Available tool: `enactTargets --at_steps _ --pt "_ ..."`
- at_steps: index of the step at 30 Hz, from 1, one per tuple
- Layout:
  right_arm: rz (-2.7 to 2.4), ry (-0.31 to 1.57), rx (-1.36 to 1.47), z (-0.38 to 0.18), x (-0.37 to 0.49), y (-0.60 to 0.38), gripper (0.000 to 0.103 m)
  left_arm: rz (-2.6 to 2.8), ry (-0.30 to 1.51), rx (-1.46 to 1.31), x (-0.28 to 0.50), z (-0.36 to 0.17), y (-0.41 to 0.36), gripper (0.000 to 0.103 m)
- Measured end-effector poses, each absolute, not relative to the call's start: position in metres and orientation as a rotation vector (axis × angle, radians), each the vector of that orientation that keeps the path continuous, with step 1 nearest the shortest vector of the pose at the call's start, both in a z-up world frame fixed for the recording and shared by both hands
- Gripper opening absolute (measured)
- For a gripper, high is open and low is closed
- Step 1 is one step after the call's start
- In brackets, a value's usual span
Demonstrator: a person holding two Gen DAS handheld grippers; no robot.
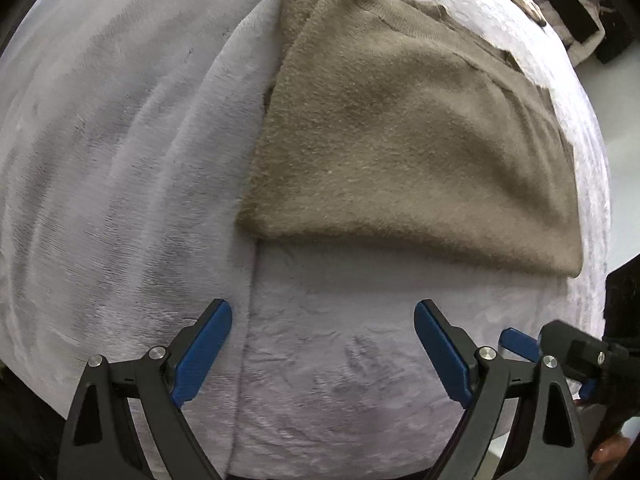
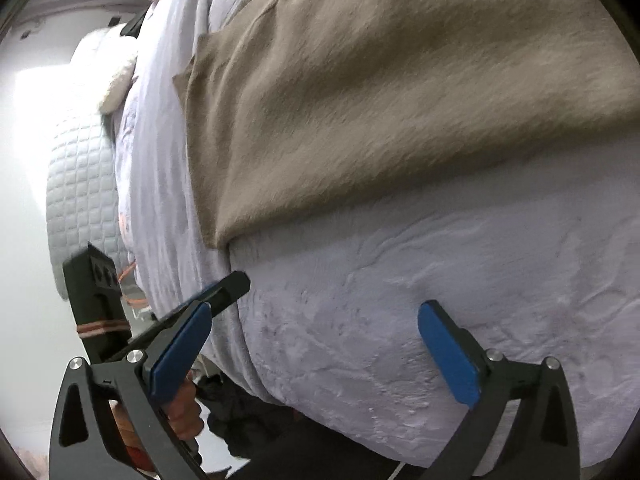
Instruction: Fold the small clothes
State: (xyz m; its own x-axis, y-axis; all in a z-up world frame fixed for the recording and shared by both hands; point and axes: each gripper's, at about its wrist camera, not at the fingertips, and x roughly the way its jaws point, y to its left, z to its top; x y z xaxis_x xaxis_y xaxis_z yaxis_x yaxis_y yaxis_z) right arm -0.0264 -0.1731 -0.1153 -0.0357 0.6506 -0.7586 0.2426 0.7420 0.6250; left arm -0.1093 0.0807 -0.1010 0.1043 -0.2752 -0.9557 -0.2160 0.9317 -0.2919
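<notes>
A tan knit garment lies folded on a pale lilac plush blanket, its folded edge facing me. My left gripper hovers open over bare blanket just short of that edge, nothing between its blue pads. In the right wrist view the same garment fills the upper half. My right gripper stands open over the blanket below the garment's near corner, touching no cloth. One blue finger of the right gripper shows at the lower right of the left wrist view.
The blanket's edge drops off at the left of the right wrist view, beside a quilted white cushion and a fluffy cream item. A hand grips the left tool there. Dark bags stand beyond the bed's far right.
</notes>
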Motion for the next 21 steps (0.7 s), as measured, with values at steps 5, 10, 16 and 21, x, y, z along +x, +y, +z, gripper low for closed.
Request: enactTargets --at_steps 5,10,16,21 --pt "0.334 1.592 0.808 -0.118 -0.018 -0.191 0.103 -0.051 1.468 -0.551 -0.101 -0.105 0.091 0.093" --pt "0.373 1.551 0.895 -0.123 -0.004 -0.187 0.103 -0.089 1.424 -0.7 -0.095 -0.105 0.101 0.093" --pt "0.446 1.521 1.123 -0.149 0.016 -0.161 0.064 -0.093 1.377 -0.904 -0.097 -0.111 0.109 0.093" --pt "0.406 1.562 1.226 -0.178 0.022 -0.147 0.037 -0.122 1.362 -0.968 -0.104 -0.115 0.111 0.093"
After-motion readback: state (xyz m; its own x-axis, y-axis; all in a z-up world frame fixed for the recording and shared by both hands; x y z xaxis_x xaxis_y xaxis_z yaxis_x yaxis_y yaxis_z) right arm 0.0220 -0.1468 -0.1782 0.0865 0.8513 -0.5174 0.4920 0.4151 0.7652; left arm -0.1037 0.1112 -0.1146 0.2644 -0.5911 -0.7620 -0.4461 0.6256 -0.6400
